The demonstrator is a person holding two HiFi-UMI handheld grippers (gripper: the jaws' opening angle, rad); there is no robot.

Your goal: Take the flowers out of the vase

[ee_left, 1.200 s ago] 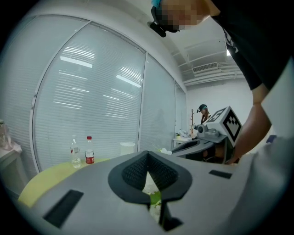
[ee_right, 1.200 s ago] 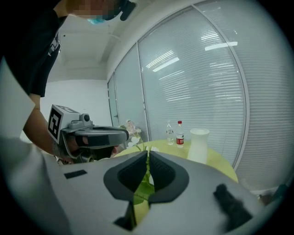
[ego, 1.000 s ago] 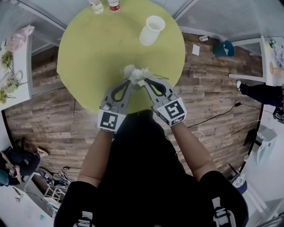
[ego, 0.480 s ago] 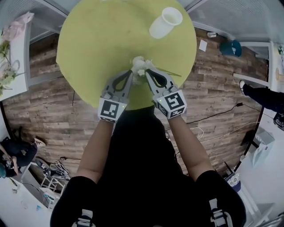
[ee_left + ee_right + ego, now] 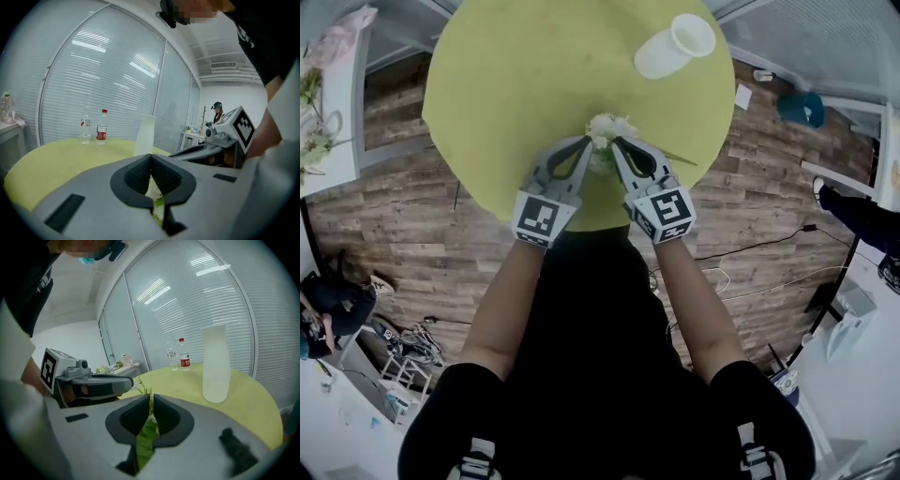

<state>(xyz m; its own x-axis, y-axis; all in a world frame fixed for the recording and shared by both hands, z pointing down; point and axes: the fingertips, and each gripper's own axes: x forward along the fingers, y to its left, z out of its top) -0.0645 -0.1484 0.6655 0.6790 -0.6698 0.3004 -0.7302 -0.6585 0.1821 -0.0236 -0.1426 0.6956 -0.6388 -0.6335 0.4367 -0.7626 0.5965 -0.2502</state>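
Gripping the flowers [image 5: 607,129] from both sides, the two grippers met tip to tip over the near part of the round green table [image 5: 497,84], not far from the edge by the person's body. The left gripper [image 5: 151,158] had its jaws clenched, w/ white petals & a bit of green leaf pinched in the narrow slit btw the dark pads. The right gripper [image 5: 151,398] was likewise clamped, w/ green leaves & thin stems caught btw its pads and a sprig poking out past the tips. In the head view the pale bloom cluster sat right at the meeting point of both sets of fingertips, w/ a thin green stem sticking out to the right across the tabletop; whether the bunch touched the table couldn't be told. The flowers were out of the vase [image 5: 673,47], which stood upright & well apart from them, on the far right part of the table. Two small bottles [image 5: 93,126], one w/ a red cap & label, stood side by side at the table's far edge, in front of windows w/ closed blinds. Each gripper's marker cube faced up toward the head cam, bare forearms running back to a black shirt, wood-plank floor [image 5: 422,234] around the table
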